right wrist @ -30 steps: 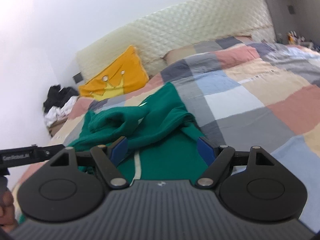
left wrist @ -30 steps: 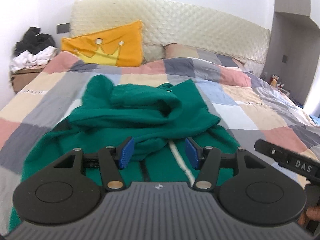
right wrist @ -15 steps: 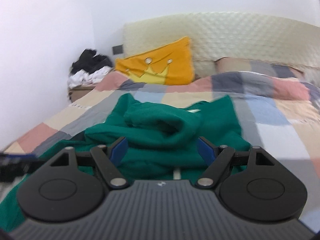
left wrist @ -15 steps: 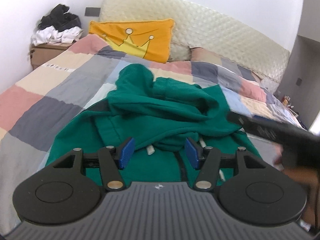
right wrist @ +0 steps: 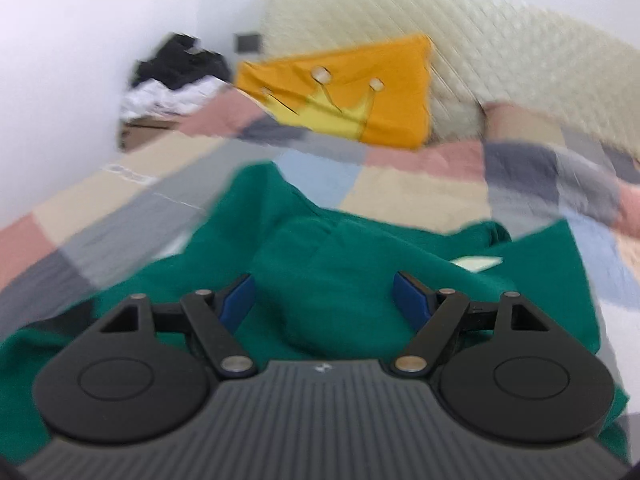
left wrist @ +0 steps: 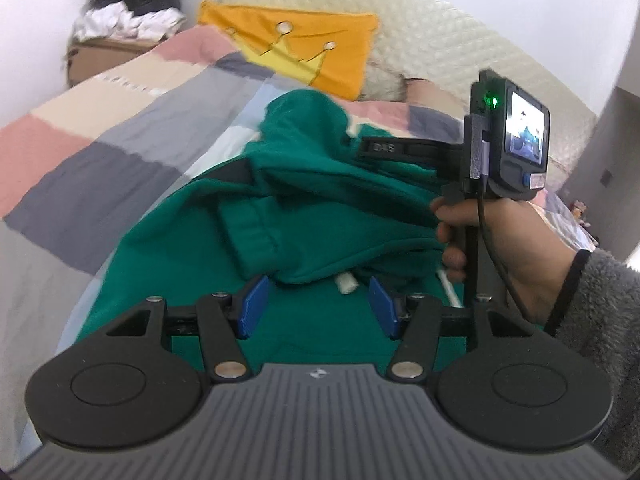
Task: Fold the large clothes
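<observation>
We are holding both the left gripper and the right gripper with jaws apart and empty just above the crumpled green hoodie on the bed ahead, likely reaching to spread it, which calls for pinching an edge.

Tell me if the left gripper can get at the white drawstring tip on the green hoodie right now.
Probably yes: left gripper is open, with drawstring tip lying exposed on green hoodie just ahead between its fingers.
</observation>
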### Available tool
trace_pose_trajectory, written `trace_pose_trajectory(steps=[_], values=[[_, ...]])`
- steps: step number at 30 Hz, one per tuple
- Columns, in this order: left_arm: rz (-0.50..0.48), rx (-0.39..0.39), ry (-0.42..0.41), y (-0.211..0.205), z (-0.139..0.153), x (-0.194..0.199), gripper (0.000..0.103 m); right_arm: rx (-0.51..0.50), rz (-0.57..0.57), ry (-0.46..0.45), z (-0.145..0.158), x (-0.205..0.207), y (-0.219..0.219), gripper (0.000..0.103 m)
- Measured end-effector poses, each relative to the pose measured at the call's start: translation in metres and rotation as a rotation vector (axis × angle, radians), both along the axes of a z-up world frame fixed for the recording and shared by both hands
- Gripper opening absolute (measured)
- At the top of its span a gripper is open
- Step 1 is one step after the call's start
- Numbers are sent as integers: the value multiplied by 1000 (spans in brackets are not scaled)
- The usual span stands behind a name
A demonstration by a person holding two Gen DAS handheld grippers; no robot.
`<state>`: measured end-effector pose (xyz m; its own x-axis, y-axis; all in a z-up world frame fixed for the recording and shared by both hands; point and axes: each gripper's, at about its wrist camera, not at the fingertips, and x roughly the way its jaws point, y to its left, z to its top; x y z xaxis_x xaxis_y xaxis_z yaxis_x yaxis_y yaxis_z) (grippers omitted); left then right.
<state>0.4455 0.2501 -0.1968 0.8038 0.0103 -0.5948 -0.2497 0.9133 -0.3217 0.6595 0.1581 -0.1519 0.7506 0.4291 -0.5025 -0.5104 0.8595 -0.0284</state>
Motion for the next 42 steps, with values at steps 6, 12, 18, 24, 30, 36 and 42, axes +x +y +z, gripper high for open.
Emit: trace_pose_trajectory(steps=[6, 12, 18, 24, 30, 36, 42], values=[[24, -34, 11, 18, -9, 3, 62, -212, 85, -32, -29, 6, 21, 74], [9, -31, 18, 14, -11, 7, 62, -158, 71, -65, -10, -1, 3, 32], [30, -38, 16, 11, -10, 6, 62, 221, -168, -86, 40, 9, -78, 31], [59, -55, 26, 14, -12, 6, 62, 438, -438, -16, 39, 27, -178, 31], [68, -57, 44, 16, -16, 8, 62, 552, -579, 158, -18, 28, -243, 31], [62, -50, 74, 15, -23, 14, 62, 555, -556, 230, -39, 14, -251, 52], [41, -57, 83, 11, -23, 16, 62, 466, -481, 341, -29, -10, -256, 71]])
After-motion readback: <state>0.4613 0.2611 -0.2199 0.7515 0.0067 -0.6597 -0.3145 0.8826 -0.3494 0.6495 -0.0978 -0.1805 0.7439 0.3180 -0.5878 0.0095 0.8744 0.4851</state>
